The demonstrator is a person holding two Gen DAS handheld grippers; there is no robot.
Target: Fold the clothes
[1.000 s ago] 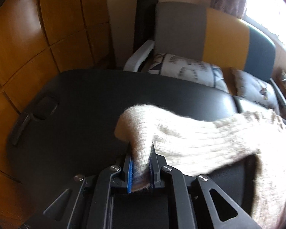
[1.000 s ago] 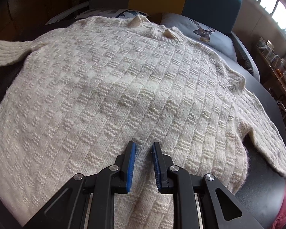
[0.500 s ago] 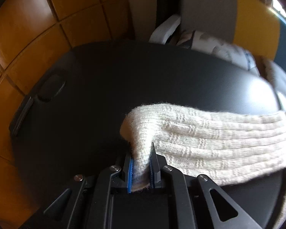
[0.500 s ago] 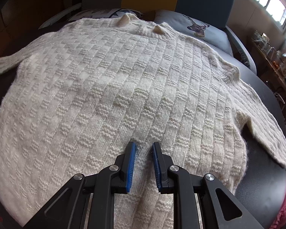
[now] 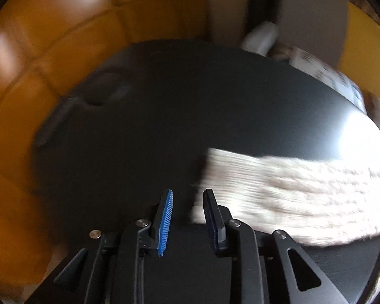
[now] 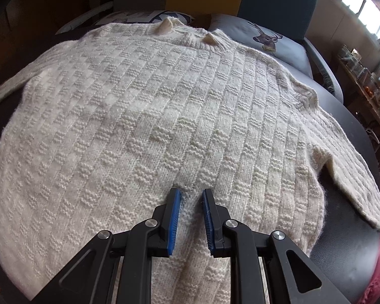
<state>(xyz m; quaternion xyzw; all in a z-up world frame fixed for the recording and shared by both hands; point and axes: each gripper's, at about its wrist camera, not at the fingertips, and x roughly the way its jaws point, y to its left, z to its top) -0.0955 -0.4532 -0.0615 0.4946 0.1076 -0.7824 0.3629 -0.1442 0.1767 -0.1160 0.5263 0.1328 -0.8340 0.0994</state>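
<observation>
A cream knitted sweater (image 6: 164, 116) is spread flat over most of a black desk (image 6: 347, 248), its collar (image 6: 190, 29) toward the far edge and its body reaching the near edge. One sleeve (image 6: 352, 167) is laid out toward the right edge of the desk, and the other sleeve (image 5: 291, 195) is stretched toward the left side, its ribbed cuff (image 5: 215, 177) resting on bare desk surface.

The left tool (image 5: 187, 202) is seen with its two blue-padded fingers parted by a moderate gap and nothing gripped between them; the cuff lies just beside and partly behind the right-hand finger, and whether it is touched cannot be told through the blur. The left view is smeared by motion.

The right tool (image 6: 191, 205) is held low over the lower middle of the sweater, its fingers a narrow gap apart with knit showing between them; no fold of fabric is seen pinched.

Beyond the far edge of the desk, cushions (image 6: 266, 38) on a seat are visible, and orange wooden panels (image 5: 63, 38) are seen past the left edge.
</observation>
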